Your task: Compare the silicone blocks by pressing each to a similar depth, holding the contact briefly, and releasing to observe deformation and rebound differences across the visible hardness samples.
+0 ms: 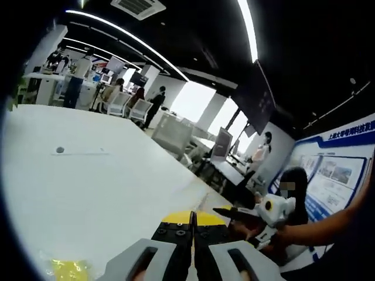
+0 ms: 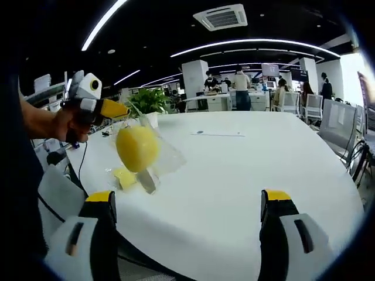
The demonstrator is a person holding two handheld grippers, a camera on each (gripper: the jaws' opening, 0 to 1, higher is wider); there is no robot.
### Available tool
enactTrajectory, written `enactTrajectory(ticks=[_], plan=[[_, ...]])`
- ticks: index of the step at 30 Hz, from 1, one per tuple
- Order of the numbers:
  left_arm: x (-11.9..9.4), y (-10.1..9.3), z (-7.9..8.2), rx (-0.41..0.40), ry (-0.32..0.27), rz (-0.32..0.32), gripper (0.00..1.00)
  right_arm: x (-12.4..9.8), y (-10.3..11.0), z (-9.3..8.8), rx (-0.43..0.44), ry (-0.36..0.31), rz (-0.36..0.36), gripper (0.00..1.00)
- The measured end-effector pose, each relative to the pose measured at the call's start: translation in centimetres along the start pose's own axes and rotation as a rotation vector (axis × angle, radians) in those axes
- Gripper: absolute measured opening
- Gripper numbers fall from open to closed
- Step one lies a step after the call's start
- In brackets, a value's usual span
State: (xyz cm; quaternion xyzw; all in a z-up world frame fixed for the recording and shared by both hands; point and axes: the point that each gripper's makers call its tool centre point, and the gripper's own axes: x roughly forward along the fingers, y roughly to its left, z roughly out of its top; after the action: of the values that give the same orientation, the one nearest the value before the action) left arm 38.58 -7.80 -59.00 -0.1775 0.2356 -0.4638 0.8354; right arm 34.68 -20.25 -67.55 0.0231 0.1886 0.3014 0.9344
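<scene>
- Jaws of the right gripper (image 2: 187,199) stand spread wide and hold nothing. In the right gripper view bare table lies between them. The task's thing lies toward 10 o'clock from their gap.
- Jaws of the left gripper (image 1: 192,219) are pressed together. In the right gripper view this gripper (image 2: 117,110) enters at 10 o'clock, held in a person's hand (image 2: 70,123), its yellow tips pinching the top of a clear bag.
- White table (image 2: 246,175): the largest surface, running from both grippers toward 12 o'clock, with an office beyond it.
- Clear bag (image 2: 158,155): hangs from the left gripper's tips, with its lower end at or just above the table; which of the two cannot be told.
- Yellow block (image 2: 137,147): rounded, inside the hanging bag, its long axis roughly upright.
- Smaller yellow piece (image 2: 124,177): lies low near the table at 7 o'clock of the hanging block, just beside it. Whether it sits in the same bag cannot be told.
- Governing relation, as a judgement: the block is off the table and wrapped, so no pressing has begun. The left gripper is much the nearer and already carries the bag. The empty right gripper would have to travel toward 10 o'clock, across the block's upright axis, to meet it.
</scene>
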Motion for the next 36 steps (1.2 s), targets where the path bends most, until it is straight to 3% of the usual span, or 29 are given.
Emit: enactTrajectory(ticks=[12, 20, 22, 30, 36], plan=[[1.2, 1.3, -3.4, -0.017, 0.035, 0.014, 0.0, 0.4, 0.8, 0.0, -0.015, 0.01, 0.009, 0.96], [1.1, 3.4, -5.3, -0.093, 0.052, 0.052, 0.0, -0.2, 0.7, -0.8, -0.01, 0.031, 0.0, 0.96], [1.1, 3.9, -5.3, -0.166, 0.034, 0.059, 0.0, -0.3, 0.7, -0.8, -0.004, 0.029, -0.002, 0.96], [1.1, 6.8, -5.3, -0.135, 0.024, 0.144, 0.0, -0.3, 1.1, -1.3, 0.0, 0.04, 0.0, 0.96], [0.8, 11.0, -5.9, -0.121, 0.034, 0.267, 0.0, -0.2, 1.2, -1.1, 0.002, 0.039, 0.0, 0.96]])
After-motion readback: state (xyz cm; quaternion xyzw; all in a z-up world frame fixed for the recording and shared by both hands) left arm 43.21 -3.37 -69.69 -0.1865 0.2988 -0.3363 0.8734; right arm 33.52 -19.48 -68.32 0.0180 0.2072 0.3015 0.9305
